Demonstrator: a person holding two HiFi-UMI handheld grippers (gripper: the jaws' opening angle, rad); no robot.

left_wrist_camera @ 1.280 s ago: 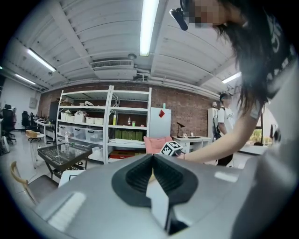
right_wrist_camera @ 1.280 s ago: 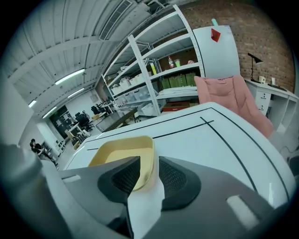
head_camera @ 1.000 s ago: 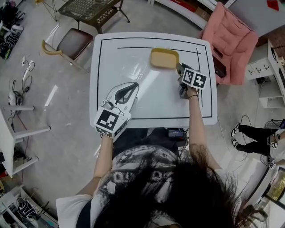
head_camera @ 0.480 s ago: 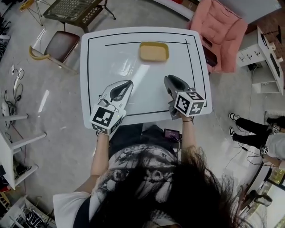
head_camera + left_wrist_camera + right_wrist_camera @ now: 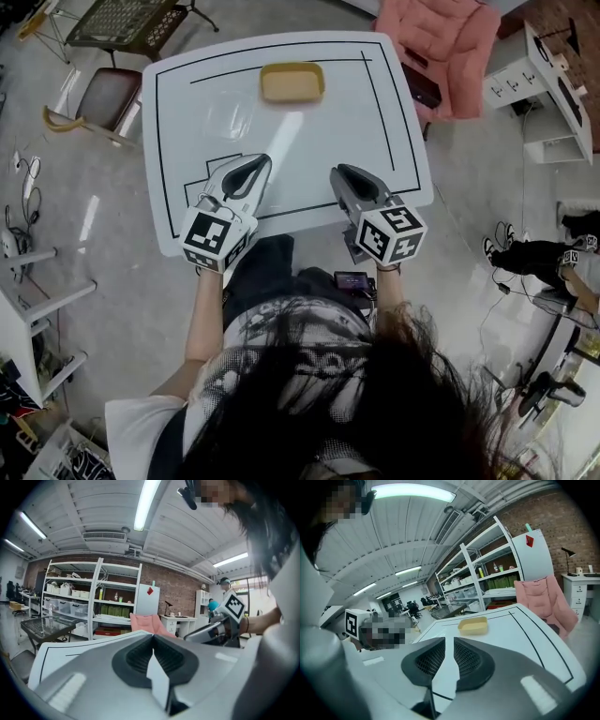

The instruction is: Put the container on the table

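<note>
container (image 5: 292, 82): a shallow yellow tub is sitting upright on the far middle of the bench, just inside the black line that is running round the top; nothing is touching it. in the right gripper view the container (image 5: 473, 625) is lying straight ahead, well beyond the jaws.
bench (image 5: 328, 131): a white top is carrying only the container, and light is glaring off its middle.
left hand-held gripper (image 5: 255, 163): it is hovering over the near left part of the bench, well apart from the container. in its own view the left hand-held gripper (image 5: 153, 637) is showing its jaws meeting at the tips, with nothing between them.
right hand-held gripper (image 5: 339, 172): it is hanging over the near right part of the bench, level with the left one and far from the container. its own view is showing the right hand-held gripper (image 5: 453, 641) with a narrow gap between the jaws; they are closing, and only the bare bench is showing through the gap.
person: a hand is holding each hand-held gripper from the near edge, both pointing towards the far side.
pink chair (image 5: 436, 37): it is standing off the far right corner of the bench.
brown chair (image 5: 108, 94): it is standing on the floor beside the far left edge.
</note>
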